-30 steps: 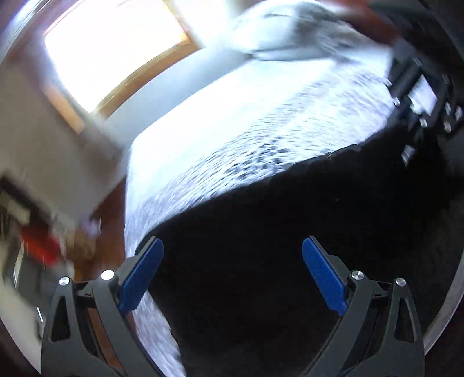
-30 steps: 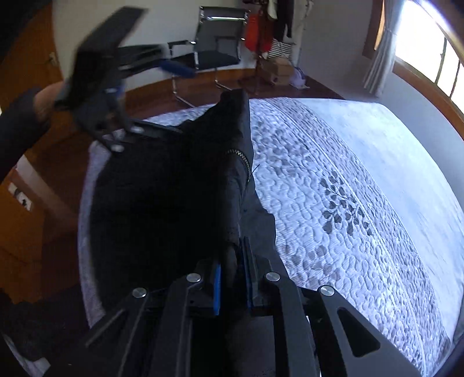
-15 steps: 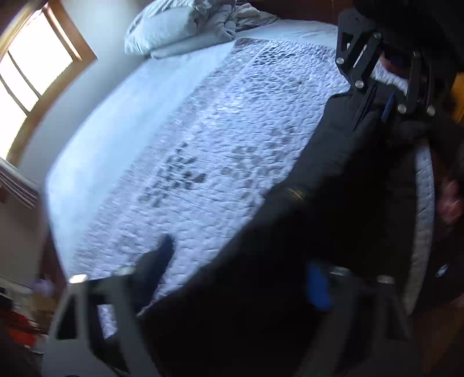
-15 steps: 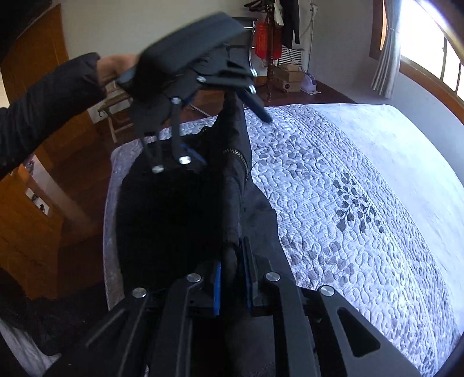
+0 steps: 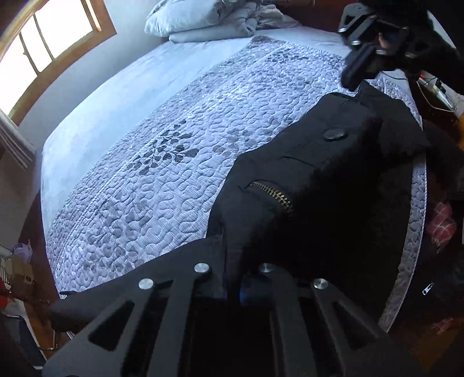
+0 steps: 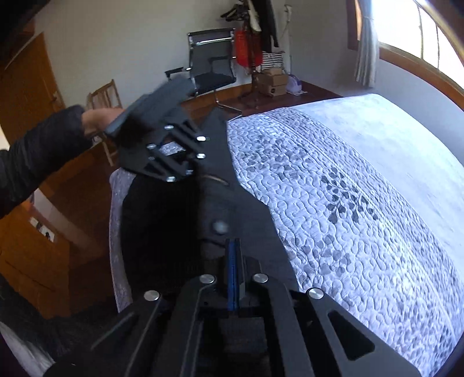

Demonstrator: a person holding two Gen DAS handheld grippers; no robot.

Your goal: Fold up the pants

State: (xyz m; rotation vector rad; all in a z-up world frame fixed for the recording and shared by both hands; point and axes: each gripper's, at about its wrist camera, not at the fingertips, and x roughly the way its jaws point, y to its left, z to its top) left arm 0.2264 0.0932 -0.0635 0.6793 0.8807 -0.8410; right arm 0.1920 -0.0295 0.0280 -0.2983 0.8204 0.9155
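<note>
bedroom scene: bed with a pale blue-grey quilted leaf-pattern bedspread [image 5: 179, 145], black pants [image 5: 333, 203] laid along its near edge by the wooden floor.

left gripper [image 5: 235, 287]: jaws nearly together, pinching a fold of the black fabric just below the brass zipper [image 5: 272, 195]. cloth rises straight out of the jaws and runs forward to the waistband.

right gripper [image 6: 233, 261]: blue pads [image 6: 231, 269] pressed tight together; cloth lies right at the tips, so looks clamped on the waistband edge, just beside the round dark button [image 6: 221, 226].

left wrist view only: button [image 5: 335, 134] and open zipper seen clearly, crumpled pale pillows and bedding [image 5: 208, 20] at the head of the bed, arched wood-framed window [image 5: 43, 58], right gripper [image 5: 358, 78] reaching down onto the far corner of the pants.

right wrist view only: left gripper [image 6: 185, 171] blurred, held by a hand in a black sleeve [image 6: 37, 156], black mesh office chair [image 6: 211, 66], wooden chair [image 6: 105, 100], stacked cardboard boxes [image 6: 271, 82].
</note>
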